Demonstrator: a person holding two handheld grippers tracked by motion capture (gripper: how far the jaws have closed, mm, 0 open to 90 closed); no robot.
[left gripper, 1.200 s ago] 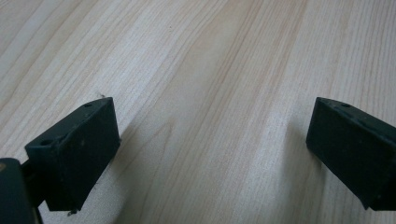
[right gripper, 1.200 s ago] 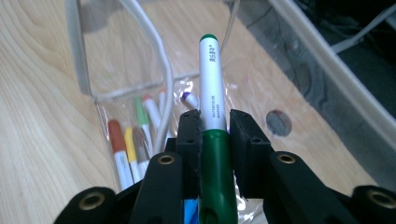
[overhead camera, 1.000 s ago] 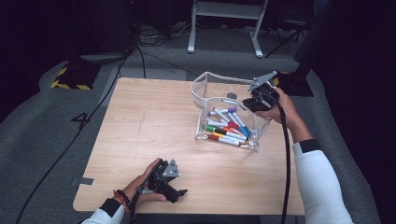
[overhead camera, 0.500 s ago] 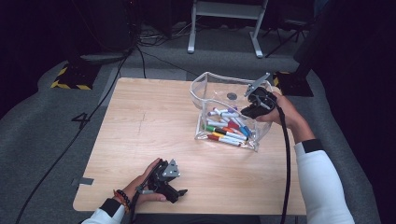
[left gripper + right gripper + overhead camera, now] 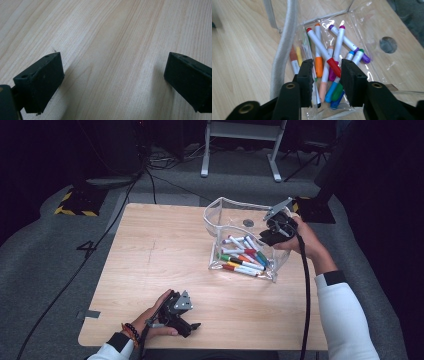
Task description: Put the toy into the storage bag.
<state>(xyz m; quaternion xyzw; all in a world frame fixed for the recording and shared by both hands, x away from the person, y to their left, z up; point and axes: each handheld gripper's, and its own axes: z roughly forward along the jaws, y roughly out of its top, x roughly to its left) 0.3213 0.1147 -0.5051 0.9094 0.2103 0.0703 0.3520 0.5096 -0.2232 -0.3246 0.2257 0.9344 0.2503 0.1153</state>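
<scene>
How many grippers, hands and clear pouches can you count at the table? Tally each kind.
Grippers: 2, left gripper and right gripper
Hands: 2, left hand and right hand
Clear pouch: 1
Total: 5

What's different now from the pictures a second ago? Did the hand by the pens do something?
The right gripper over the clear pouch has just been opening its jaws. A red-capped marker lies between them, on the pile of markers in the pouch; no pad visibly presses on it. The hand itself barely shifted. The left gripper rests open on the table as before, and the pouch has not moved.
</scene>
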